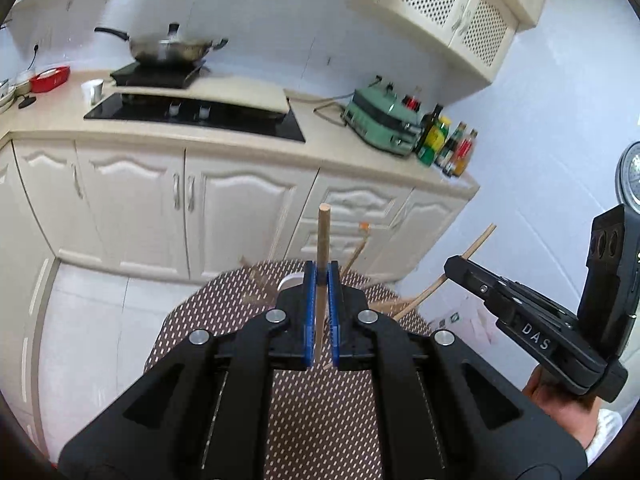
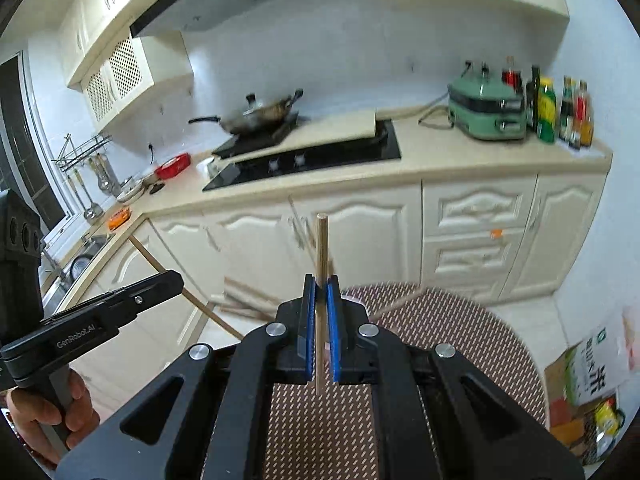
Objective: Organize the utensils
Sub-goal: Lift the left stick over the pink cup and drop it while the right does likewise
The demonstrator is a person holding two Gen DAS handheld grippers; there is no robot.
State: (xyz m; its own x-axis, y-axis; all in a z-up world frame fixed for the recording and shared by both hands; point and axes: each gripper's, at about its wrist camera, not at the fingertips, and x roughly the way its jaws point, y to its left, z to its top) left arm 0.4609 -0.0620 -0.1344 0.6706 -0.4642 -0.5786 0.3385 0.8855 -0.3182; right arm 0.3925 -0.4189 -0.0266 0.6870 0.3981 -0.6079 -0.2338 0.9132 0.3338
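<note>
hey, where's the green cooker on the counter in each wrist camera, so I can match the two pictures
Left wrist: green cooker, right of centre, upper half, beside the bottles.
Right wrist: green cooker, upper right, again left of the bottles.
Shared landmark: the wok on the hob.

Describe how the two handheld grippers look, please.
Both are matte black with silver rivets and blue ribbed pads. The left gripper carries white "GenRobot.AI" lettering on its side, the right gripper "DAS". A white sleeve cuff shows at the right hand.

Right hand-held gripper (image 2: 321,280) clamps an upright chopstick (image 2: 321,240).
</note>
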